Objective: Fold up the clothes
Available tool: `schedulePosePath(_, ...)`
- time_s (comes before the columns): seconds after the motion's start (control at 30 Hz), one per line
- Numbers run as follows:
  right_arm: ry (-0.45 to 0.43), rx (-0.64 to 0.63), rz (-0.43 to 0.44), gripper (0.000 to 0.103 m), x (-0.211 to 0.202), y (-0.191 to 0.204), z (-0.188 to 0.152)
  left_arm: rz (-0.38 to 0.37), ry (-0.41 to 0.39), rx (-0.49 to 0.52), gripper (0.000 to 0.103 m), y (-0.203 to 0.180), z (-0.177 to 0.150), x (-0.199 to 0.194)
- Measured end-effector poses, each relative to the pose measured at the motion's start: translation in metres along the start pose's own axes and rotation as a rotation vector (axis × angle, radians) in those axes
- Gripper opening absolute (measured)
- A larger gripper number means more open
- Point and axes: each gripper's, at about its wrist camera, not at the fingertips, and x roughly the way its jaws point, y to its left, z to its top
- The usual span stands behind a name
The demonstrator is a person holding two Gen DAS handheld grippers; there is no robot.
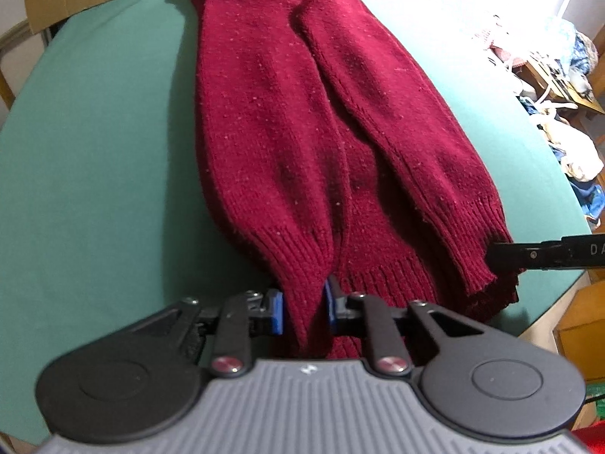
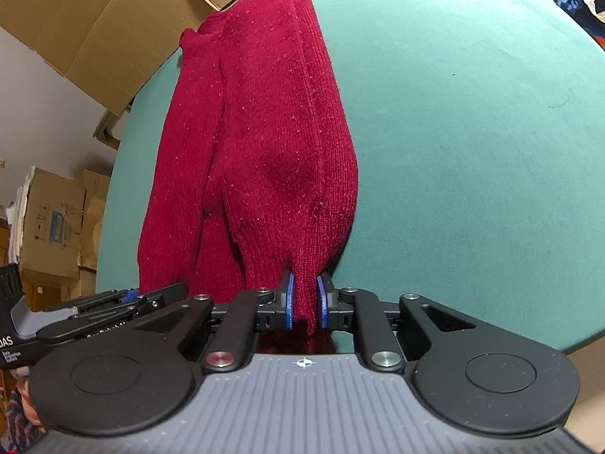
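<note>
Slippage is your risk: sweater [image 1: 302, 121] lies lengthwise on the green worktop [image 1: 94, 143], both jaws narrowly pinching its hem at 6 o'clock. Uneven lifting could drag the sleeves crooked.

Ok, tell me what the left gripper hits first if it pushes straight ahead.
The left gripper already has the red sweater between its pads; straight ahead it likely meets more sweater lying on the green table.

Bright glare floods in far right, washing out the table [image 1: 435, 11] there; edges bow, near corners go soft and dark.
</note>
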Motion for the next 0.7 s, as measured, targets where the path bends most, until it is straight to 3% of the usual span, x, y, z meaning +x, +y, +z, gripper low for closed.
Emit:
schedulePosePath(0.07,-0.005,-0.009,-0.019,0.033,-0.001,0.003,-0.002,-0.016,0.001,0.012,0.017,0.002,0.000,0.000)
schedulePosePath(0.1,-0.008,-0.012,-0.027,0.035,-0.001,0.004,-0.003,-0.024,0.002,0.019,0.017,0.003,0.000,0.001)
schedulePosePath(0.3,-0.049,0.008,-0.048,0.039,0.001,0.010,-0.015,-0.073,0.011,0.053,0.020,0.008,-0.001,0.001)
schedulePosePath(0.5,-0.085,0.048,-0.052,0.042,0.002,0.016,-0.025,-0.136,0.030,0.035,0.037,0.020,-0.008,-0.002)
schedulePosePath(0.63,-0.087,0.094,0.004,0.044,0.005,0.016,-0.027,-0.193,0.033,0.011,0.049,0.028,-0.014,-0.004)
schedulePosePath(0.7,-0.090,0.138,0.024,0.043,0.007,0.010,-0.026,-0.205,0.029,-0.010,0.049,0.032,-0.015,-0.003)
